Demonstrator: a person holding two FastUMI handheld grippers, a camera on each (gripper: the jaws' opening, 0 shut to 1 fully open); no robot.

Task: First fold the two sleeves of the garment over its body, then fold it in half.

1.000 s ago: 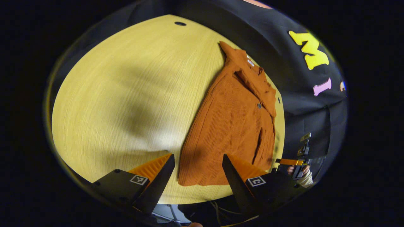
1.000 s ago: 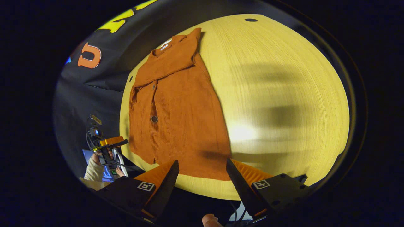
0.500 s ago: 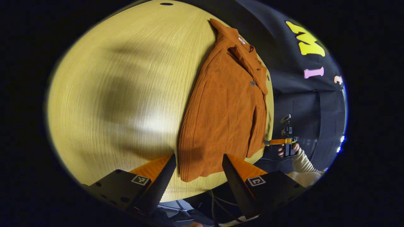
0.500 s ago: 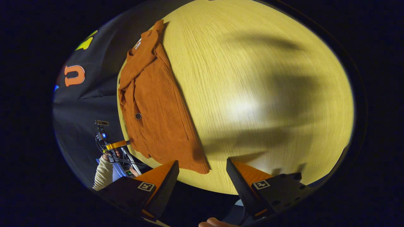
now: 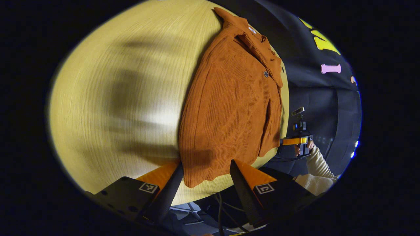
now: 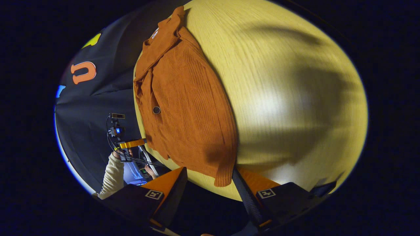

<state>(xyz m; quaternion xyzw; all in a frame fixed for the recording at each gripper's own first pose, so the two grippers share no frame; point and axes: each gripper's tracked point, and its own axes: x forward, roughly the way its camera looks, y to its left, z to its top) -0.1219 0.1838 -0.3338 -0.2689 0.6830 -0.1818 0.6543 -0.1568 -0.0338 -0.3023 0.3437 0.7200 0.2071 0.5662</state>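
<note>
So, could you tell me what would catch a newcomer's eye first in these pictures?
The rust-orange button-up garment stands out, lying flat along one edge of the pale wooden table with its sleeves already folded over its body. Both the left gripper and the right gripper are open at its bottom corners.

Garment (image 5: pixel 229 108): lies flat on the surface (image 5: pixel 115 98), lengthwise, collar at the far end, hem at the near edge, along the side next to the booth wall.

Left gripper view: garment right of centre; bare surface to its left. Left gripper (image 5: pixel 205 177) at the near edge, jaws apart, garment's hem corner between them. Right gripper (image 5: pixel 295 141) off the surface's right edge, beside the garment, held in a hand (image 5: pixel 303 149).

Right gripper view: garment (image 6: pixel 183 98) left of centre; bare surface (image 6: pixel 295 98) to its right. Right gripper (image 6: pixel 210 183) at the near edge, jaws apart, hem corner between them. Left gripper (image 6: pixel 131 143) beyond the left edge.
</note>
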